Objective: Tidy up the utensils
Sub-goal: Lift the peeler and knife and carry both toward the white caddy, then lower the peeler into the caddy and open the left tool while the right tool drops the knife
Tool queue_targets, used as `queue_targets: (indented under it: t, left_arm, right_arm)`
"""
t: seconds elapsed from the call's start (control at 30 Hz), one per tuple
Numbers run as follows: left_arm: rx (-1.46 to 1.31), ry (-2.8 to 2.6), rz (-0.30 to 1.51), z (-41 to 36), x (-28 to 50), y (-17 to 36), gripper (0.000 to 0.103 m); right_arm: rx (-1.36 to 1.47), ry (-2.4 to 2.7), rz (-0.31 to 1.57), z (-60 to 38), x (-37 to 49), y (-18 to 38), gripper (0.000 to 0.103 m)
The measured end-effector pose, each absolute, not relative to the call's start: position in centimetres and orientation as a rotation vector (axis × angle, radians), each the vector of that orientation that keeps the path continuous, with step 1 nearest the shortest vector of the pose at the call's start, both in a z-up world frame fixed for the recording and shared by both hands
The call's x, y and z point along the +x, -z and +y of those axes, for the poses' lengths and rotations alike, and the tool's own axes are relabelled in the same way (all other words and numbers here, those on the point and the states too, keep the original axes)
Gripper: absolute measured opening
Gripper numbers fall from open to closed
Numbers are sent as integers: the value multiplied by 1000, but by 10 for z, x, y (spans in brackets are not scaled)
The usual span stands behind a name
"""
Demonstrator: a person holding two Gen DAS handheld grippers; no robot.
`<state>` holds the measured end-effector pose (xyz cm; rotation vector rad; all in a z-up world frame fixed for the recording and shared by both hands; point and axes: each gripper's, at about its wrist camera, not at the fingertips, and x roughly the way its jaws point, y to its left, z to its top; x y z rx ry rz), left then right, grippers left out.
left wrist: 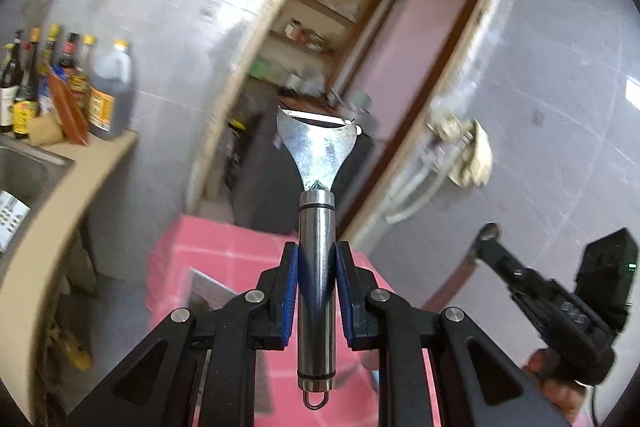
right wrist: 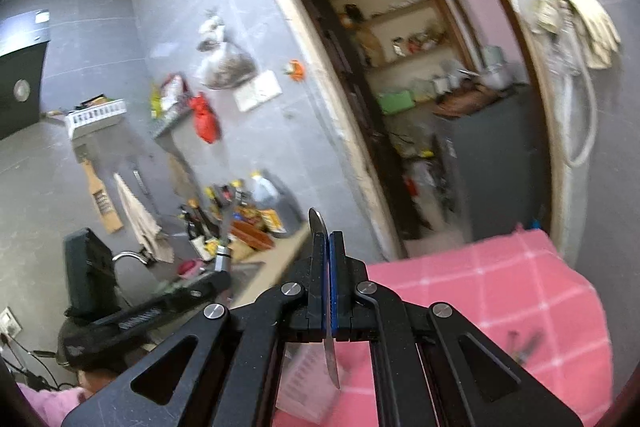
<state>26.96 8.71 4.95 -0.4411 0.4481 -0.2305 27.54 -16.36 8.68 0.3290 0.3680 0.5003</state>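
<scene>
My left gripper is shut on a steel peeler, gripping its round handle, with the wide blade head pointing up and away. It is held in the air above a pink checked cloth. My right gripper is shut on a thin flat metal utensil, seen edge-on, that looks like a knife blade. It sticks out above and below the blue pads. The right gripper also shows in the left wrist view at the lower right. The left gripper shows in the right wrist view at the lower left.
A counter with a sink and several sauce bottles runs along the left. An open doorway leads to shelves. The pink cloth covers a surface below, with a clear plastic tray on it.
</scene>
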Motion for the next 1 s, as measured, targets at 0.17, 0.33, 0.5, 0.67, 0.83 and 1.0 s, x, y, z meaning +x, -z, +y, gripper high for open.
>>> queue_targets:
  t: [0.17, 0.33, 0.5, 0.67, 0.83, 1.0]
  left_arm:
    - [-494, 182, 399, 118, 282, -33, 18]
    - [-543, 186, 403, 132, 291, -5, 18]
    - [-515, 186, 400, 133, 286, 13, 18]
    - [-436, 210, 396, 127, 278, 20, 18]
    - [-363, 223, 401, 121, 269, 28, 18]
    - [-357, 223, 389, 121, 264, 29, 18]
  right_arm:
    - [325, -557, 364, -117, 280, -85, 2]
    - [326, -569, 412, -96, 287, -65, 2]
    - [305, -577, 479, -86, 290, -39, 2]
    - [282, -584, 546, -81, 292, -16, 2]
    - [269, -587, 599, -77, 294, -2, 2]
    - [270, -594, 653, -73, 294, 9, 3]
